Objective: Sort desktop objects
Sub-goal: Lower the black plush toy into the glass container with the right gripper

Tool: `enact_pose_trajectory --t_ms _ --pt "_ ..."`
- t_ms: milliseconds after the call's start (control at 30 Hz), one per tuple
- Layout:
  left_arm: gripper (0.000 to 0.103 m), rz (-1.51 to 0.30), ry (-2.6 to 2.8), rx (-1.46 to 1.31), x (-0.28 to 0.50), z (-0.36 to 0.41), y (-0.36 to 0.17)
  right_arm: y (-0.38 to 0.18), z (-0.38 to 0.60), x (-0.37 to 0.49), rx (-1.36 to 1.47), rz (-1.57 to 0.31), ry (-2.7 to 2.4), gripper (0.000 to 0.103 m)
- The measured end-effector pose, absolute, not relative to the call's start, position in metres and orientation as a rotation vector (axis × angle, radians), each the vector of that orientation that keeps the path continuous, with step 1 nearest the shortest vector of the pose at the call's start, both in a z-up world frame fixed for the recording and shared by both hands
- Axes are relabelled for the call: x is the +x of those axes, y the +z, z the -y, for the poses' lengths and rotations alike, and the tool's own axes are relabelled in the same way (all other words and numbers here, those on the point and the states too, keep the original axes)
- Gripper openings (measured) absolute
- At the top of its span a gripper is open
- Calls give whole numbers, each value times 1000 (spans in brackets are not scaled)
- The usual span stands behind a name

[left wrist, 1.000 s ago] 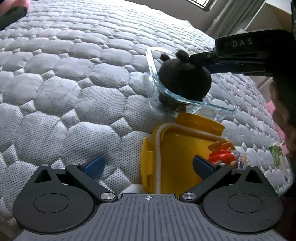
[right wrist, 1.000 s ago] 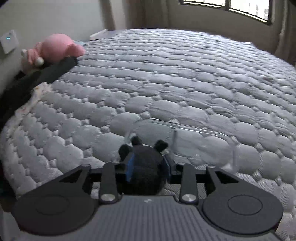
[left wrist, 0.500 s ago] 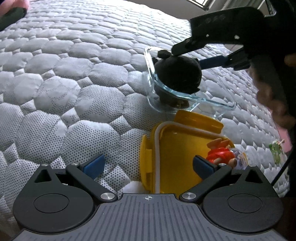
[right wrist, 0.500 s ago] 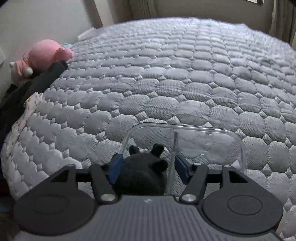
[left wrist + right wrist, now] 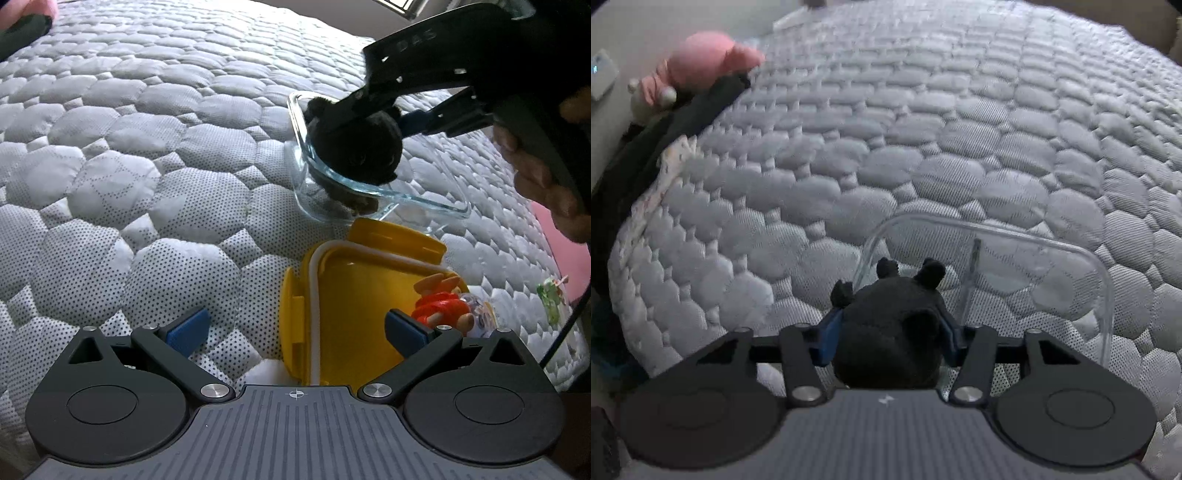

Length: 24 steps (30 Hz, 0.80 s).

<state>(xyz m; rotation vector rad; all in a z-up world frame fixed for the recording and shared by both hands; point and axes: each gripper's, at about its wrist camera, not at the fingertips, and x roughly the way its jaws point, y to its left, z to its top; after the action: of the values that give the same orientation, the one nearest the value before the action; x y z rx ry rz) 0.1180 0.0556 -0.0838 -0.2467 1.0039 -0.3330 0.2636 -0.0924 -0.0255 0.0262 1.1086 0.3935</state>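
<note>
While the black plush toy (image 5: 886,325) sits between the right gripper (image 5: 886,332) pads, over the near-left end of the glass dish (image 5: 436,206) and seemingly not yet let go, its jaws having just been closing, sorting looks part done. Left gripper (image 5: 295,332): wide, empty. Ahead of it: yellow lid (image 5: 354,314), red figure (image 5: 439,310) at its right pad. Surface: quilted grey mattress (image 5: 923,129); pink plush (image 5: 701,62) far left.

One black plush toy (image 5: 354,147); one clear glass dish (image 5: 436,206); one yellow lid (image 5: 351,295); one red-and-orange figure (image 5: 439,304); one small green item (image 5: 550,295), kind unclear; one pink plush toy (image 5: 701,62); one quilted bed (image 5: 147,166); two tools: left (image 5: 295,328), right (image 5: 886,334).
</note>
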Motion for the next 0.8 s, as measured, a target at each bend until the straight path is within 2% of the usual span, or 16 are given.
enact_pose_trajectory --t_ms 200,267,367,433,533,567,600,733,800 --pt "103 -1001 -333 -239 116 -54 -82 -17 102 238 44 -810 393 55" --pt "103 -1001 -332 -240 116 -53 -82 -32 107 236 92 -830 411 57" --pt "103 -1002 -332 -230 114 -52 -82 -45 115 235 126 -874 398 65" --pt "103 -1001 -333 -225 113 -53 -82 -44 125 238 158 -920 396 65" --pt "103 -1003 -328 -238 115 -55 -83 -32 145 235 290 -905 396 50" --pt "103 -1006 -325 -243 116 -55 -83 -27 144 233 275 -889 394 36" --pt "103 -1007 -323 -242 117 -54 -84 -23 143 231 261 -873 392 27" --pt "103 -1004 -325 -217 116 -50 -84 -33 121 229 182 -956 410 20" --pt "103 -1005 -325 -213 116 -50 -84 -49 108 234 151 -1030 382 7"
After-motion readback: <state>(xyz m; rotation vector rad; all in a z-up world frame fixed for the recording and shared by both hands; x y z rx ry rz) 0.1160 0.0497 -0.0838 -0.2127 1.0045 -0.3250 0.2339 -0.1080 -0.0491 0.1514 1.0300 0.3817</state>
